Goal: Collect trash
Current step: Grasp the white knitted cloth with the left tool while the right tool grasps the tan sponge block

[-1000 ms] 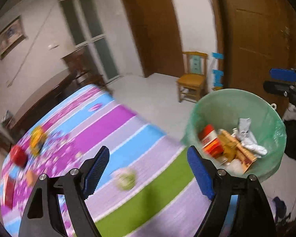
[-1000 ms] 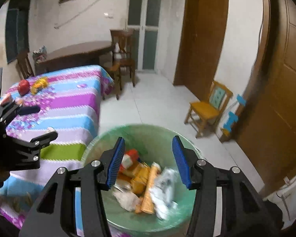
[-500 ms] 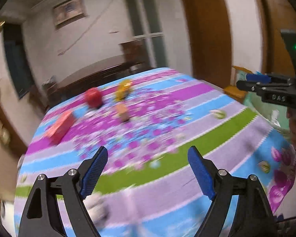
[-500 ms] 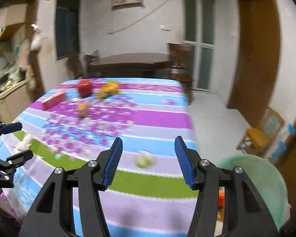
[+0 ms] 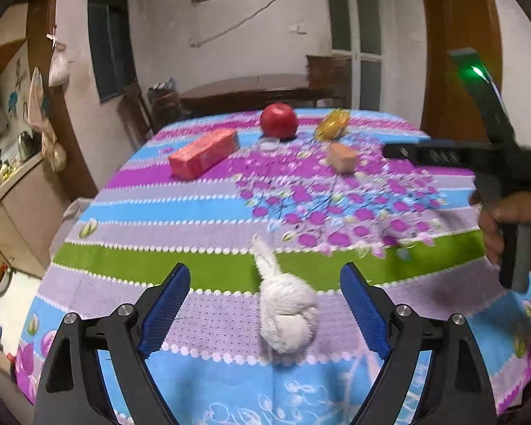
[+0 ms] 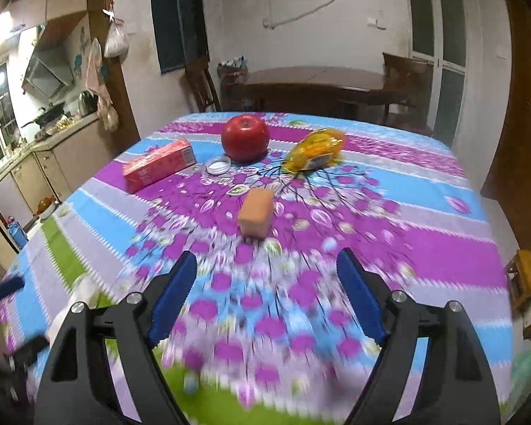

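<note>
Left wrist view only: a crumpled white tissue (image 5: 286,315) lies on the tabletop (image 5: 201,212), lower centre, between the left gripper (image 5: 265,311) jaws, which are opening wide without touching it. Right wrist view: the right gripper (image 6: 265,297) jaws are opening, nothing between them; an orange block (image 6: 256,212) sits centre frame, a yellow wrapper (image 6: 315,150) and red apple (image 6: 245,137) above. The striped floral cloth is blurred.

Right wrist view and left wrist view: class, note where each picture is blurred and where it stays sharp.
Right wrist view: the flowered tablecloth smears near the right gripper, whose jaws are opening with nothing between them; the red apple farther back stays sharp. Left wrist view: the crumpled white tissue is slightly soft, and the hand at the right edge is streaked.
</note>
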Available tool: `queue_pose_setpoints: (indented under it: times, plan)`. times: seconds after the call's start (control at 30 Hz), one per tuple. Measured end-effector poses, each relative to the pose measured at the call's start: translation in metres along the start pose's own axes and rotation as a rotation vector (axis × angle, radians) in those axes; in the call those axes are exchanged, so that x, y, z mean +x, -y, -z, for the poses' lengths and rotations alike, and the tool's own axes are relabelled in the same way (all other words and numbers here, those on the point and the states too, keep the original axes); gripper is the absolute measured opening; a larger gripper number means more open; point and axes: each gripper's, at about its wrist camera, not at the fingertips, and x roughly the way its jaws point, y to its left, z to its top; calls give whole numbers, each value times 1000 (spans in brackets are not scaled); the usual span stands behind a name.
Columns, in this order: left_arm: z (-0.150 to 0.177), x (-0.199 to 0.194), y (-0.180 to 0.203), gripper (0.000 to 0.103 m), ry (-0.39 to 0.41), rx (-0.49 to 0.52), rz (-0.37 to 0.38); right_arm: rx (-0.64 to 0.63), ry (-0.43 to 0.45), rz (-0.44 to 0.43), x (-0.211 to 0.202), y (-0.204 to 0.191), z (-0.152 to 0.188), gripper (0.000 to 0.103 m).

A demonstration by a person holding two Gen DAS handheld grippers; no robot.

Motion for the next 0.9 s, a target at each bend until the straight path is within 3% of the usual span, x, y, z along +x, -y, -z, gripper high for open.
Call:
queue_pose_setpoints:
  times: [0.1,0.23,0.37,0.4,0.43,0.53,0.9]
  plan:
    - [1,19,-2,86,-45,-33,2,-14,-50,0,36,-7,-13,76]
    - [1,33,-2,84,-88,-65,45,-6,-111,17,70,-9,-20,52]
    - [0,44,-1,61,-115,-80,59,16,-155,15,90,-5,-22,29]
    - [-1,46,-1,49,-119,-86,65,17,-147,15,88,-5,-22,28]
    - [0,47,-2,39,-122,-95,76,13,-132,14,84,-5,-21,27]
    - [-2,42,0,33,-106,-96,86,-6,-103,-3,65,-10,-16,26]
    - [-22,7,22,32,4,-69,42,-7,90,-36,-67,-29,26,26]
